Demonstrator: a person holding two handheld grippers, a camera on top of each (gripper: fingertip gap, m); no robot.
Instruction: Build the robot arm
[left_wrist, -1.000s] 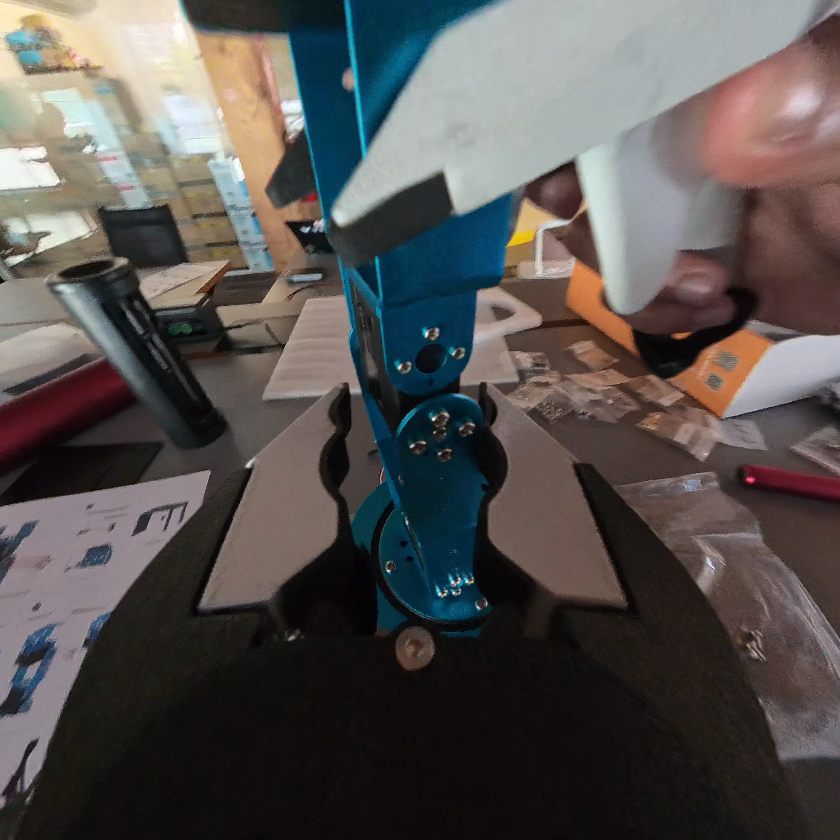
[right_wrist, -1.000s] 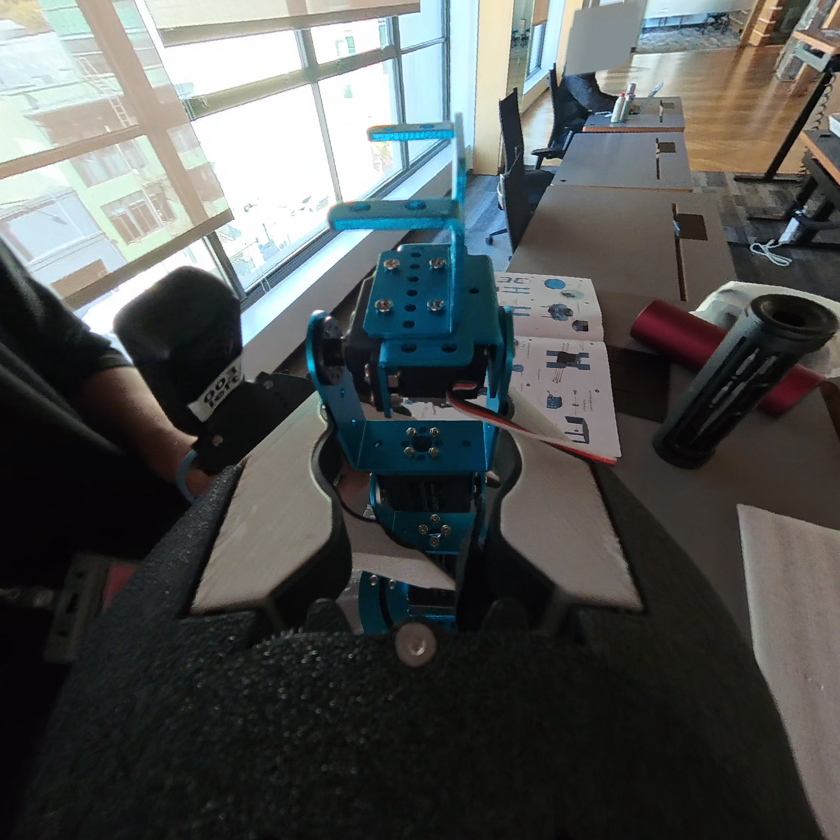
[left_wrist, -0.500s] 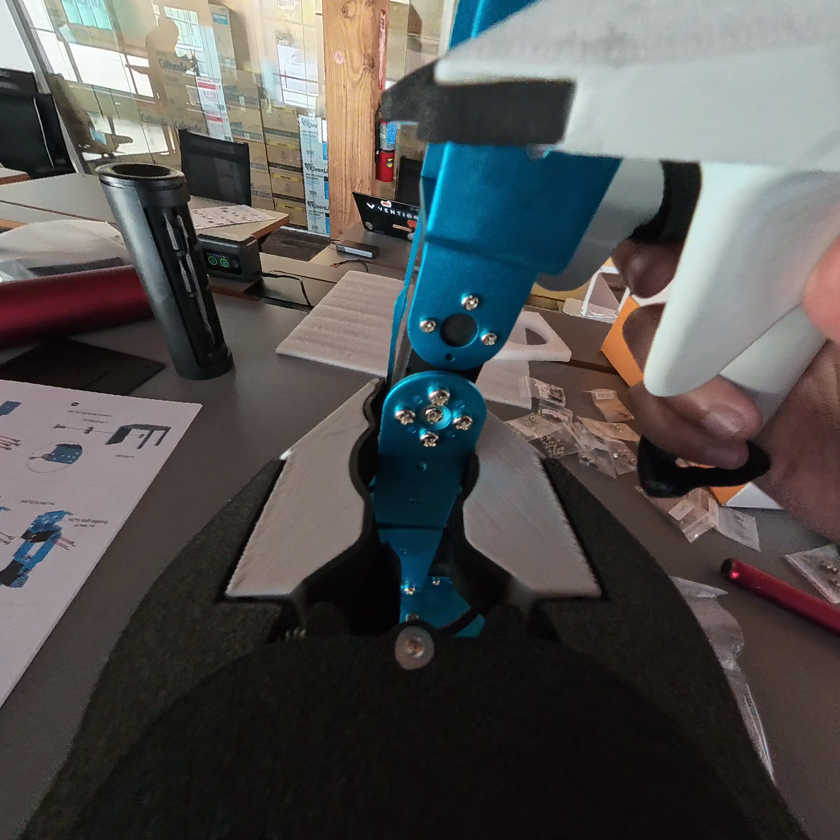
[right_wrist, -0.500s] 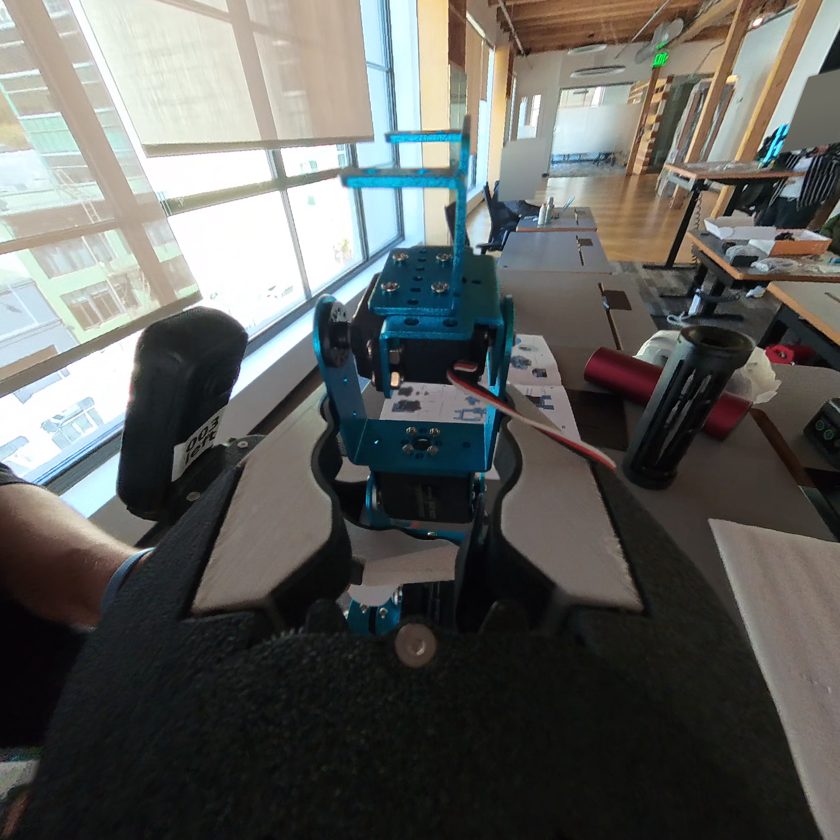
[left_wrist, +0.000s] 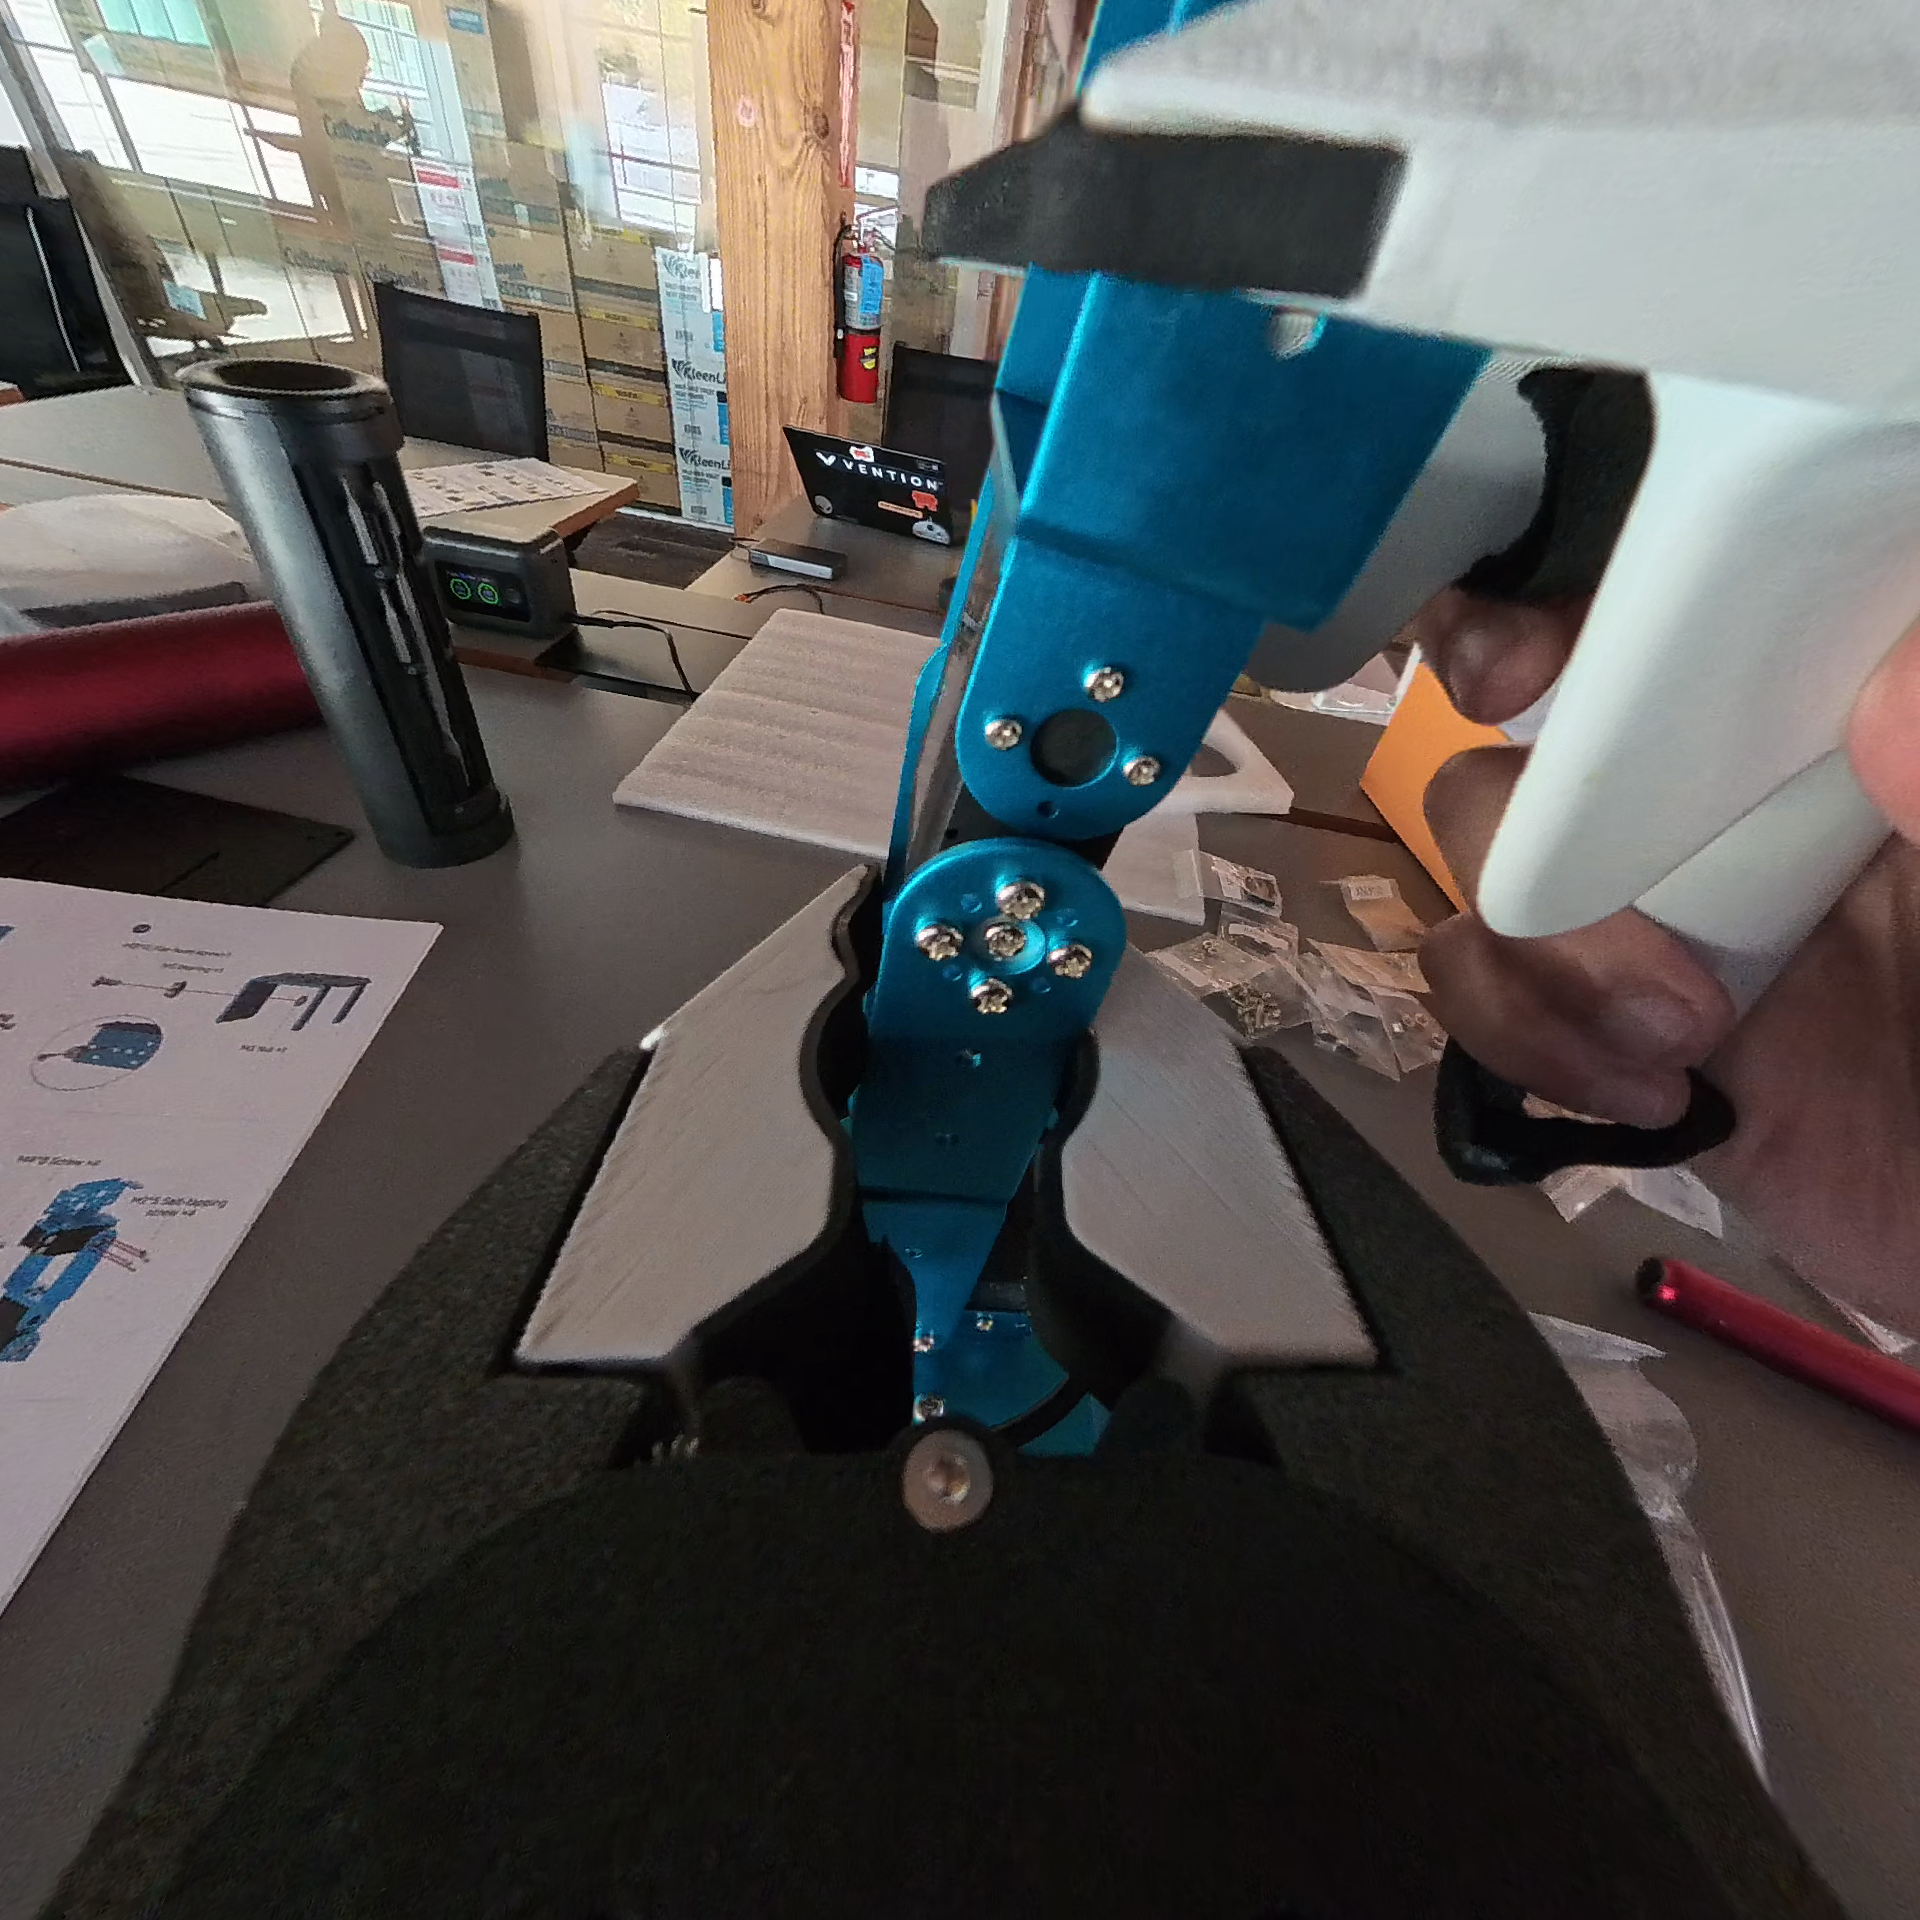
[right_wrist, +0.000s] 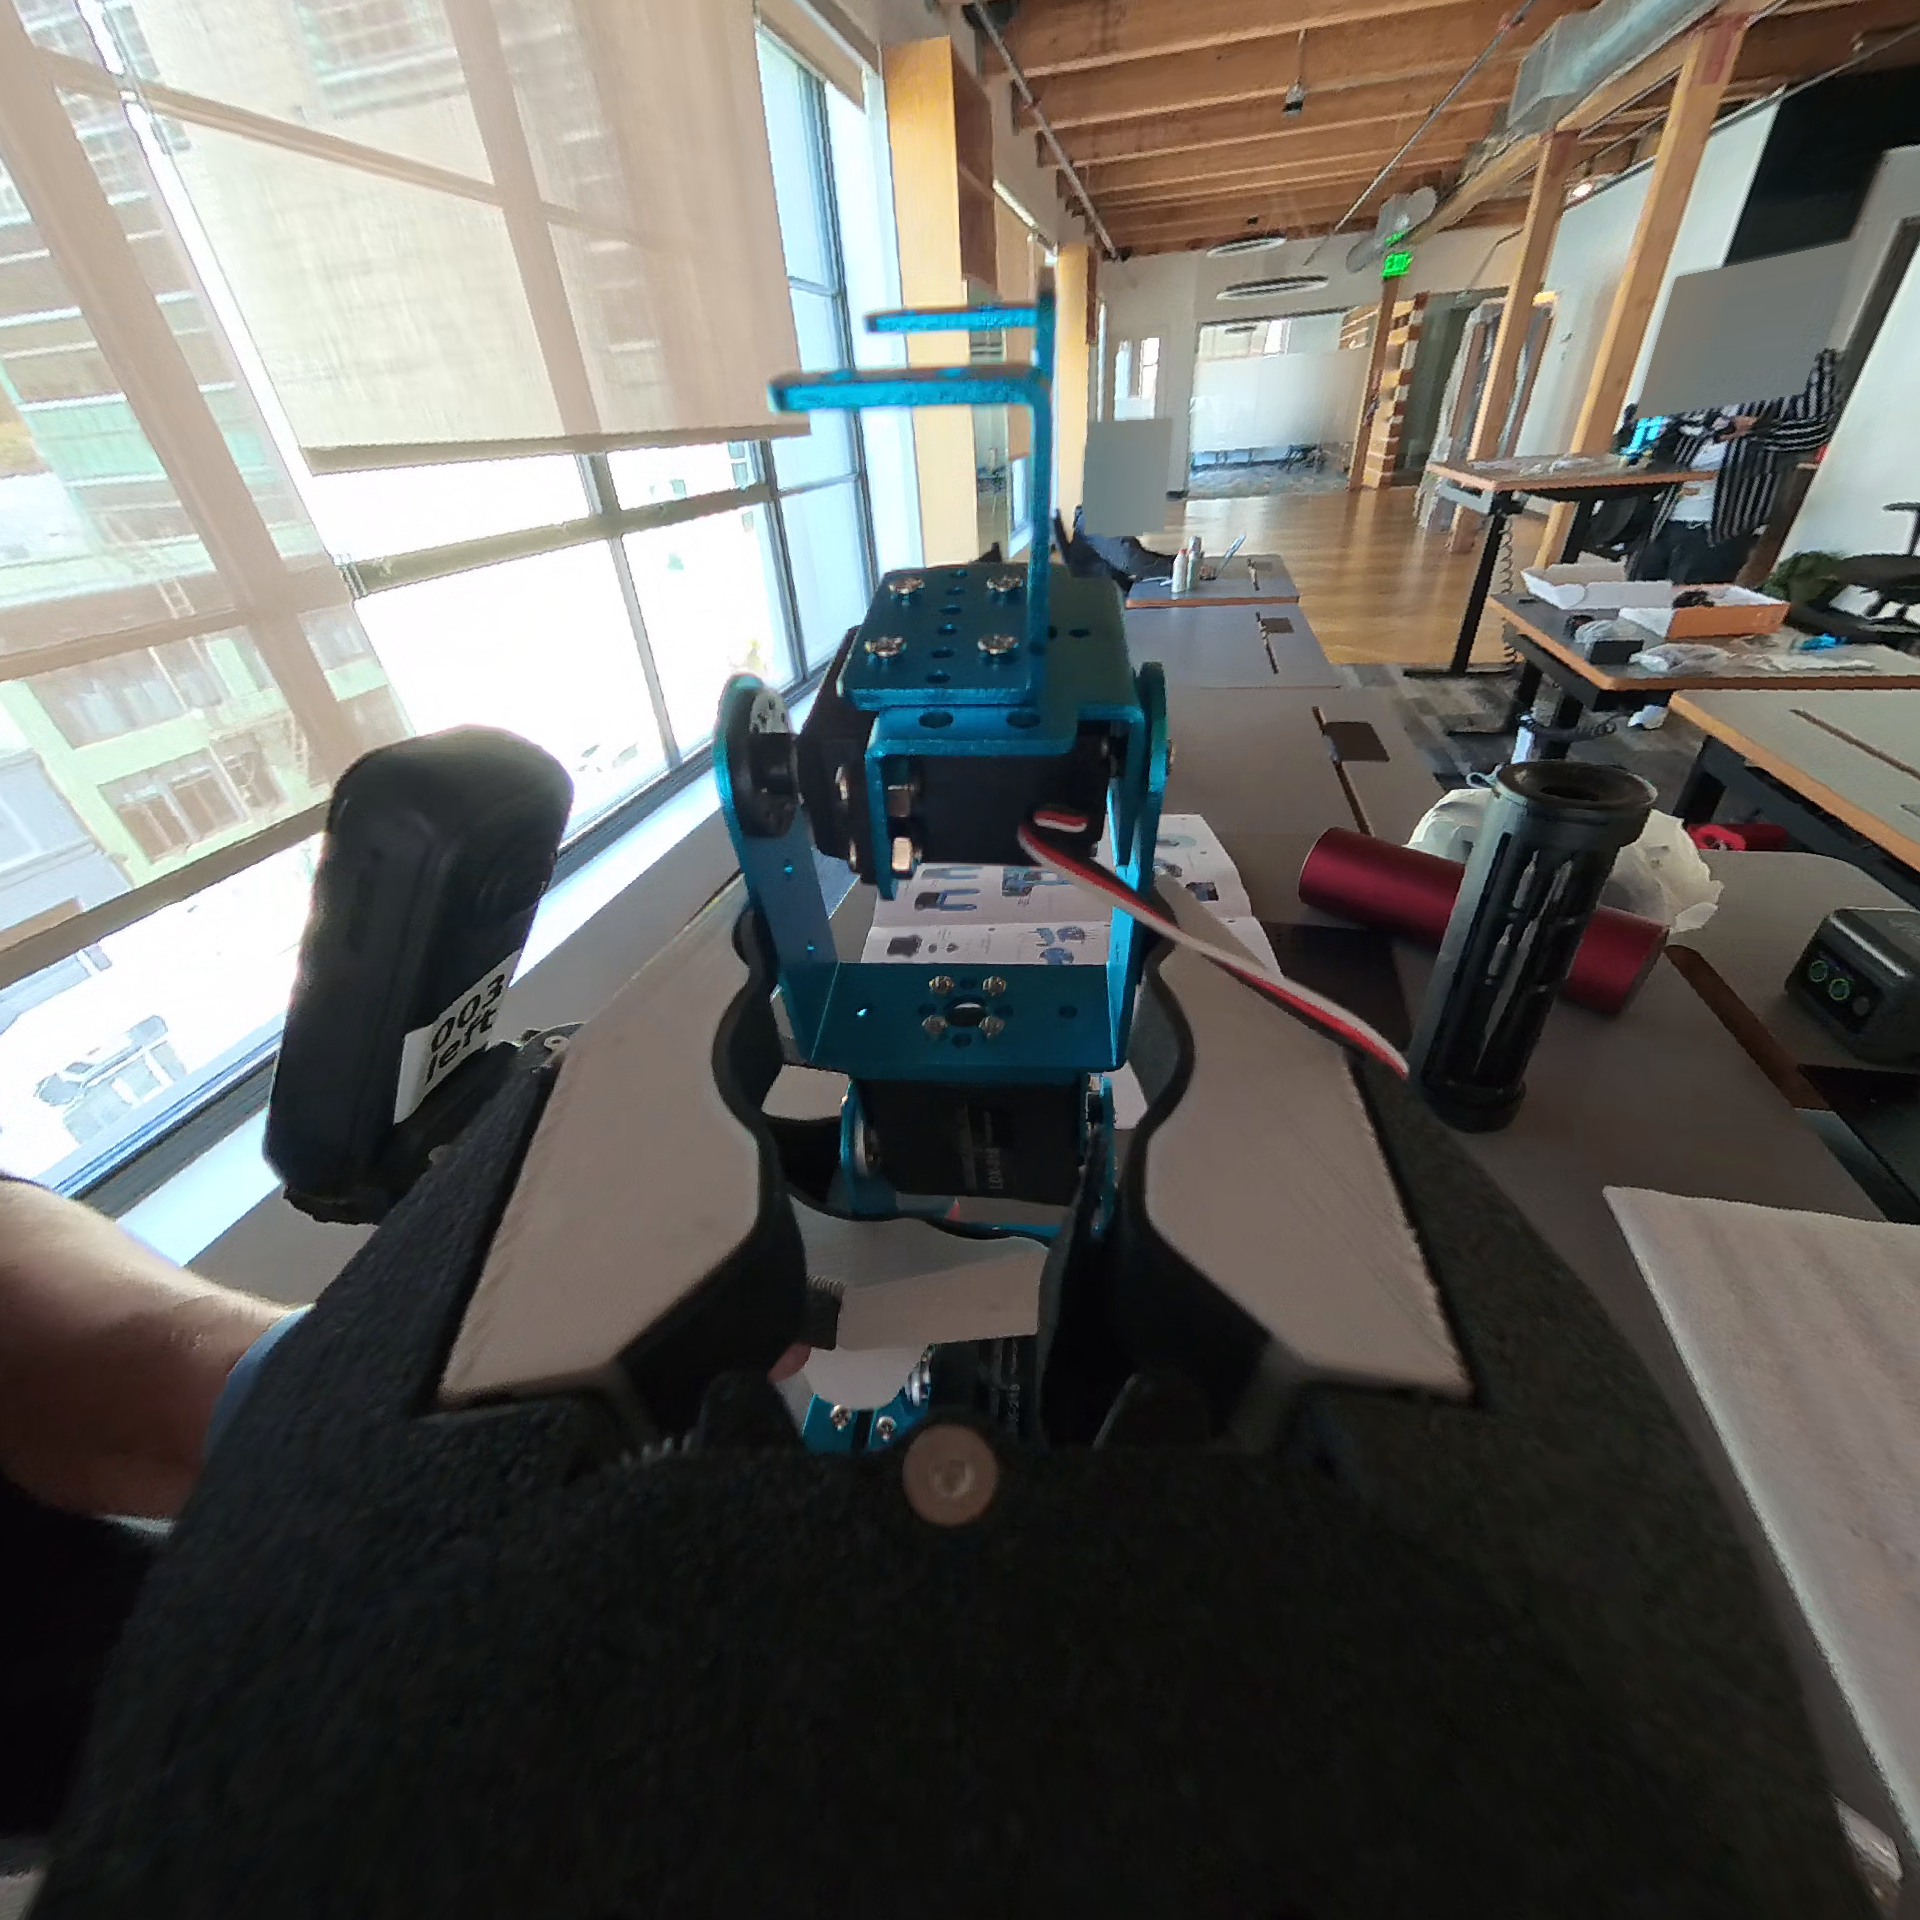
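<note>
- The blue bracket assembly (left_wrist: 997, 997) is filling the whole gap between the left gripper (left_wrist: 977, 997) fingers, leaving no free room there.
- The right gripper (left_wrist: 1455, 208), held by a hand (left_wrist: 1621, 1029), is crowding the upper right above the desk (left_wrist: 623, 914).
- A black slotted cylinder (left_wrist: 353, 623) is standing upright at the left, a red tube (left_wrist: 135, 686) lying behind it.
- An instruction sheet (left_wrist: 156, 1122) is lying flat at the near left, posing no height.
- Small parts bags (left_wrist: 1320, 987) and a red pen (left_wrist: 1787, 1351) are cluttering the right side.
- A white foam pad (left_wrist: 779, 727) is lying flat beyond the fingers.
- In the right wrist view, the assembly's upright bracket (right_wrist: 977, 384) is blocking the way forward; bare desk is lying open between the cylinder and the foam pad.
</note>
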